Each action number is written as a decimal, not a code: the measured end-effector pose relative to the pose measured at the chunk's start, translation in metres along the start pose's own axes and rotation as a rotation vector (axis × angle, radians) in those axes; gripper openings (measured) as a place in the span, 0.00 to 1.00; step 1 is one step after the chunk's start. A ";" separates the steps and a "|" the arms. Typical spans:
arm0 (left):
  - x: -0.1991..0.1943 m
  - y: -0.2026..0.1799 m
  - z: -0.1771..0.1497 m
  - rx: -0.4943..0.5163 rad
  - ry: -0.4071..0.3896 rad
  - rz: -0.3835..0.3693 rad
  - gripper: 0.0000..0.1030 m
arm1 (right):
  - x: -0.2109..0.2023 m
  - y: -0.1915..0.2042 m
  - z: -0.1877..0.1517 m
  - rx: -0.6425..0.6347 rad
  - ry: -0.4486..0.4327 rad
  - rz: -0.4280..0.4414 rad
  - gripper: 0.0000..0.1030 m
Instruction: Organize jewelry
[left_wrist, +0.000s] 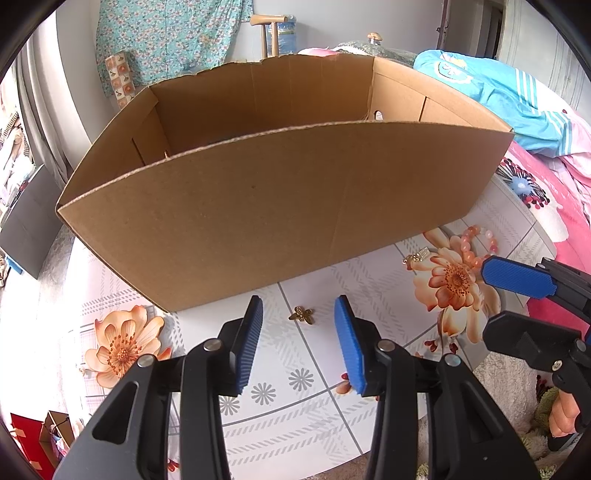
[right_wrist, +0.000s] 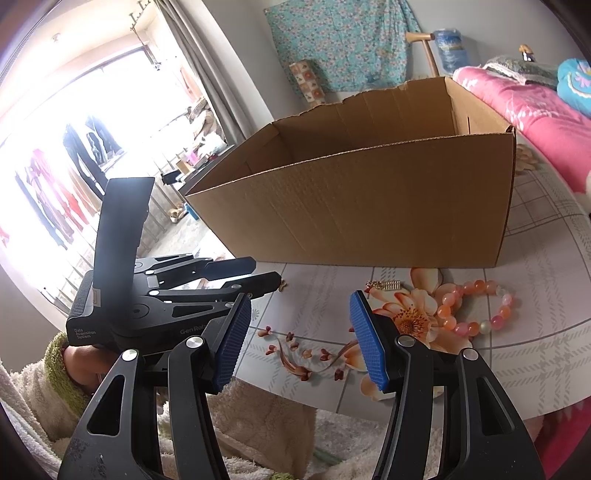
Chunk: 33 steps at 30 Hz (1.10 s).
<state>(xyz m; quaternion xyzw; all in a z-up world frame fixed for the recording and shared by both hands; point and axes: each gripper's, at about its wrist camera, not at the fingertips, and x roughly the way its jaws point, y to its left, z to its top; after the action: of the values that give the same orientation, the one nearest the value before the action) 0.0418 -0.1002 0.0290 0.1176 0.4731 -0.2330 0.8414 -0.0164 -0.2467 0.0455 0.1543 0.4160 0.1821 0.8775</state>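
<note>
Gold flower charm (left_wrist: 302, 314) shows only between the empty left gripper (left_wrist: 298, 345); right gripper (right_wrist: 301, 341) gapes wide.

We see a matt brown corrugated cardboard box (left_wrist: 258, 206), glossy translucent bead bracelet (right_wrist: 476, 310), shiny gold metal flower charm (left_wrist: 302, 315), smooth flower-printed tablecloth (left_wrist: 310, 402), ribbed blue pads (left_wrist: 349, 343).

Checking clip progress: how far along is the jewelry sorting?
Done: nothing visibly; what shows of the cardboard box interior is bare, its floor mostly hidden. In hand: nothing; left gripper is open over the gold flower charm, right gripper open and empty. Left: charm, bead bracelet and small gold piece all lie on the table.
</note>
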 end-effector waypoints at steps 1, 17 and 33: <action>0.000 0.000 0.000 0.000 -0.001 0.000 0.38 | 0.000 0.000 0.000 0.000 0.000 0.000 0.52; -0.006 0.014 -0.015 0.010 -0.025 -0.053 0.38 | 0.003 0.013 -0.009 -0.007 -0.012 -0.028 0.52; -0.005 0.008 -0.023 0.096 -0.102 -0.136 0.38 | 0.019 0.019 -0.014 -0.009 0.017 -0.094 0.52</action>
<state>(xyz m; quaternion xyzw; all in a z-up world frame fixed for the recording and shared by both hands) 0.0269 -0.0825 0.0210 0.1136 0.4250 -0.3175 0.8400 -0.0201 -0.2192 0.0320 0.1292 0.4295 0.1438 0.8821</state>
